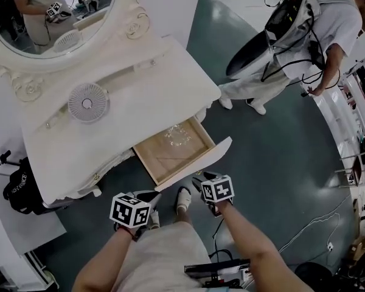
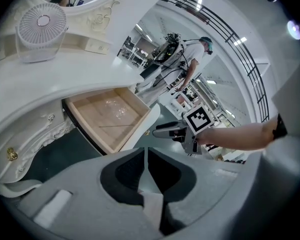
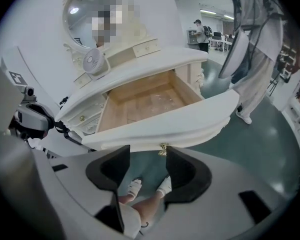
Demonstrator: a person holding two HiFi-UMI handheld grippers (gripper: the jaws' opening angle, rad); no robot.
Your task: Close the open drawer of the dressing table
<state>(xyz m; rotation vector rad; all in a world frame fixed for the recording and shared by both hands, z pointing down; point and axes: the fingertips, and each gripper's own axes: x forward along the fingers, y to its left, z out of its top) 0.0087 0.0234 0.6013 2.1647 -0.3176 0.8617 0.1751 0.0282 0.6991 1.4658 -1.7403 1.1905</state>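
The head view alone showed the whole layout: the white desk (image 1: 140,96) running from upper right to lower left, its oval mirror (image 1: 48,11) at the upper left, a small round fan (image 1: 88,102) on the top, and the open drawer (image 1: 164,157) pulled out towards the lower centre of the frame. The wooden floor of the drawer was bare except for something clear and crinkled (image 1: 178,135). Only the right gripper view showed the brass pull (image 3: 163,149) under the drawer front (image 3: 190,119). Only the left gripper view showed the right hand-held gripper (image 2: 162,132) from the side, its tips just beside the outer face of that front. The right hand-held gripper stood released, jaws wide apart, with the pull at their mouth close to the right-hand pad (image 3: 182,171); no pad pressed on it. The left hand-held gripper (image 2: 145,156) was clenched on nothing, jaws together, hanging short of the desk at the lower left. The drawer front overhung the dark green floor (image 1: 274,163), which lay open to the right. The wearer's feet (image 1: 182,198) stood just below the drawer. A standing person (image 1: 292,41) was well apart at the upper right.
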